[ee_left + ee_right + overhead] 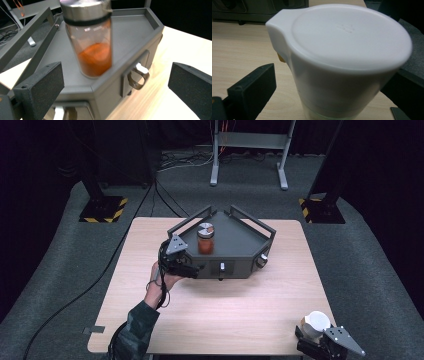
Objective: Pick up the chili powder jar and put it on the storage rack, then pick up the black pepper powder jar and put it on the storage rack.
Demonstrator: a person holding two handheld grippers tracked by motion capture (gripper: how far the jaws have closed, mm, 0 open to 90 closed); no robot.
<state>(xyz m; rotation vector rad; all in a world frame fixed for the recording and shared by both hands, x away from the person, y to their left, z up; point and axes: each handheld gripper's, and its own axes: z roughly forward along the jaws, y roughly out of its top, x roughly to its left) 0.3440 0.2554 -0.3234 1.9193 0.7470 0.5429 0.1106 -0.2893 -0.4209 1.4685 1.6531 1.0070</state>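
In the high view, we see our left gripper (191, 268) near the middle of the frame, a bit to the left, at the front left edge of the grey box (235, 242). Our left hand (161, 276) holds it from below. The spice jar (205, 238) stands upright on top of the box, just above the gripper in the frame. It has a shiny lid and orange powder inside.

In the left gripper view, the spice jar (91, 37) is in the upper middle, standing near the box edge. Our two black jaws are spread wide at the lower left and lower right, and they do not touch the jar. Nothing is between them.

A small metal handle (138, 76) sits on the front of the box, right of the middle.

Our right gripper (320, 345) is at the bottom right of the high view, by the corner of the wooden table (240, 305). A white cup (342, 57) with a flat lid sits between its jaws. We cannot tell if the jaws press on it.
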